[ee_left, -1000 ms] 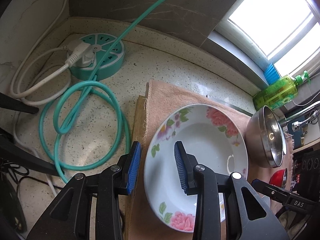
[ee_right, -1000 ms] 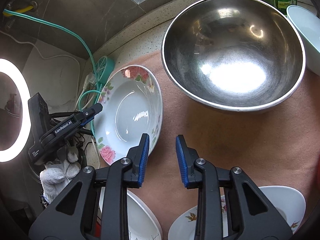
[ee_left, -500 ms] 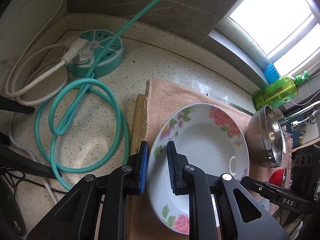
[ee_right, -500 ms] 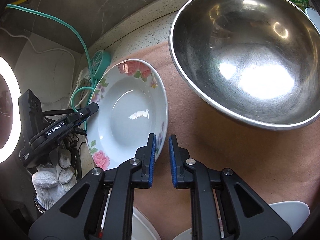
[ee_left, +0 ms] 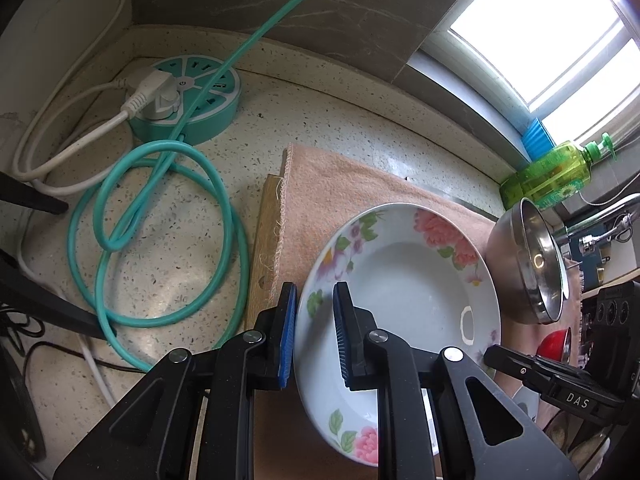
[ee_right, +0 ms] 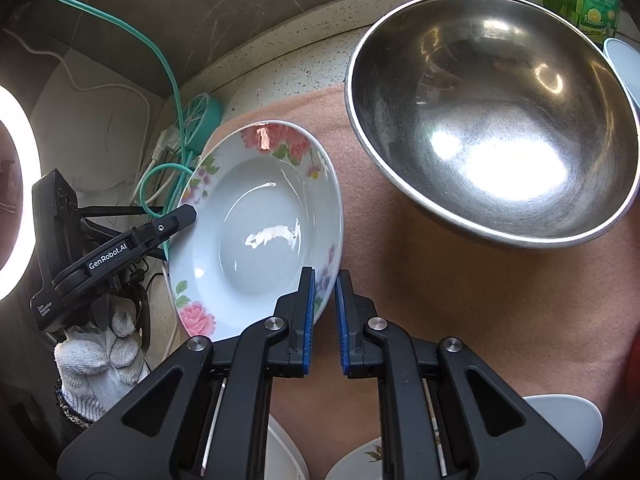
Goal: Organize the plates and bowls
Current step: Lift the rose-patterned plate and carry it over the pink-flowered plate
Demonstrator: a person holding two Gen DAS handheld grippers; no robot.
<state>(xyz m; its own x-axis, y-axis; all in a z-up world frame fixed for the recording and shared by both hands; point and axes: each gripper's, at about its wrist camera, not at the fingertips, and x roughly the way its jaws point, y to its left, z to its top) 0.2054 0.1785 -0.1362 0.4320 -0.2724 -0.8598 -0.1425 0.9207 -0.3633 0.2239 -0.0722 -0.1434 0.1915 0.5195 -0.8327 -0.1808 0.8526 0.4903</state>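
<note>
While both claws pinch the floral plate (ee_left: 404, 280) | left claw (ee_left: 314, 336) on left rim | right claw (ee_right: 323, 316) on right rim

The left gripper (ee_left: 315, 334) clamps the near-left rim of a floral deep plate (ee_left: 404, 280), one blue pad outside the rim and one inside; its jaws have just been closing. The plate sits tilted over a peach towel (ee_left: 340, 188) that covers a wooden board (ee_left: 264, 240) on the speckled countertop (ee_left: 192, 248). Just right of the plate stands a steel bowl (ee_left: 528, 268) on its side. A coiled teal cable (ee_left: 160, 232) lies left, before a round teal power strip (ee_left: 196, 100). A green soap bottle (ee_left: 548, 172) lies by the window.
</note>
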